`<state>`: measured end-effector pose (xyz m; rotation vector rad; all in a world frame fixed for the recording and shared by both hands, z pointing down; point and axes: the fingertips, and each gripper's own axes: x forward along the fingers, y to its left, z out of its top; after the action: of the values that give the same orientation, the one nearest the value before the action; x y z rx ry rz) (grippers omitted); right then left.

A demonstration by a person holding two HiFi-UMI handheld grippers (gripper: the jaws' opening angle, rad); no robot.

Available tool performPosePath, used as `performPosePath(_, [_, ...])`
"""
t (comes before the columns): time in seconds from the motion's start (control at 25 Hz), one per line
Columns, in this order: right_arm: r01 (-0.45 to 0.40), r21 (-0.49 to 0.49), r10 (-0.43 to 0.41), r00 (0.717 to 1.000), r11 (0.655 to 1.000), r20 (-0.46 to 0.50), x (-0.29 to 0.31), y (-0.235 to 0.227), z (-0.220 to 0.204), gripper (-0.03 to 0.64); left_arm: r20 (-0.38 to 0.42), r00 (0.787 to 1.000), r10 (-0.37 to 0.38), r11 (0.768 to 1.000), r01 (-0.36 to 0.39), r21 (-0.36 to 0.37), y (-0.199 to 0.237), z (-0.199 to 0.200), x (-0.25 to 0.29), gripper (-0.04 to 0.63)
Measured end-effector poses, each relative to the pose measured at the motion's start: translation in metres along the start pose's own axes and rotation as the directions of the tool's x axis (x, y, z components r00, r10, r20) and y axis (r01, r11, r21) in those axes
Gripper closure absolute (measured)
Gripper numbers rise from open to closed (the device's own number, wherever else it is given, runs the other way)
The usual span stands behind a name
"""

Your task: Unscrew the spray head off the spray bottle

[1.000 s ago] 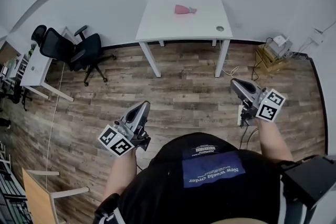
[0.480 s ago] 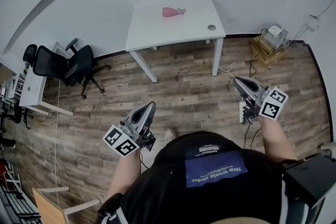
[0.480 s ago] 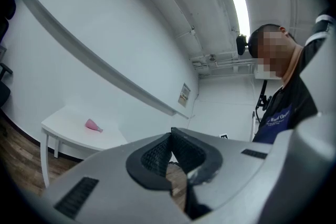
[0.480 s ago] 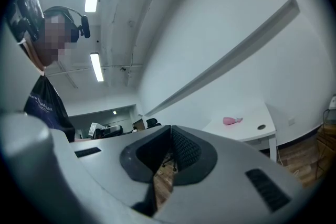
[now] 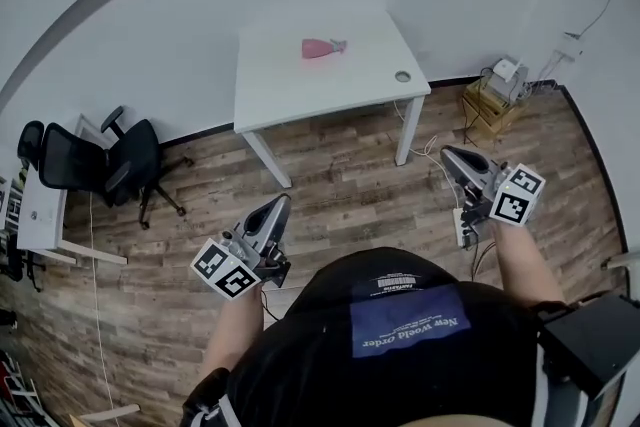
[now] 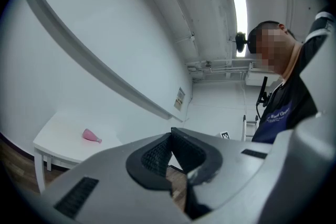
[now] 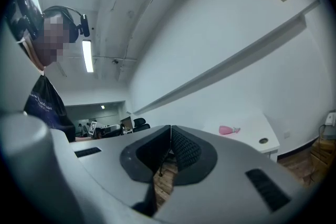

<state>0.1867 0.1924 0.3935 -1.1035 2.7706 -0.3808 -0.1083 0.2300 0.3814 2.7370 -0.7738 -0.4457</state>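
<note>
Approach looks to be the step in hand: the pink plastic spray bottle (image 5: 322, 47) lies on its side on the white rectangular desk (image 5: 300, 93) by the wall, well apart from the person, with its spray head (image 5: 341, 44) apparently not yet removed. The left tool (image 5: 277, 205) and the right tool (image 5: 448, 155) hover over the wood-plank floor (image 5: 340, 185), each with its jaws pressed together on nothing. The next move probably calls for reaching the desk, opening both tools, then gripping the bottle's body with one and its head with the other.
</note>
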Motion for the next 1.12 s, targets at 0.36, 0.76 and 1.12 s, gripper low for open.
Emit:
performPosePath(0.36, [0.038, -0.004, -0.038, 0.999, 0.999, -0.008, 0.115, 0.016, 0.0, 0.62, -0.002, 1.0, -0.002, 1.0, 0.002, 0.011, 0.107, 0.049, -0.045, 0.597])
performPosePath(0.76, [-0.015, 0.022, 0.016, 0.997, 1.0, -0.072, 0.203, 0.003, -0.008, 0.62, 0.015, 0.997, 0.075, 0.997, -0.074, -0.033, 0.177, 0.059, -0.066, 0.597])
performPosePath(1.12, [-0.137, 0.07, 0.142, 0.987, 0.988, -0.074, 0.253, -0.066, -0.01, 0.62, 0.004, 0.986, 0.169, 0.985, -0.169, 0.015, 0.205, 0.057, -0.016, 0.597])
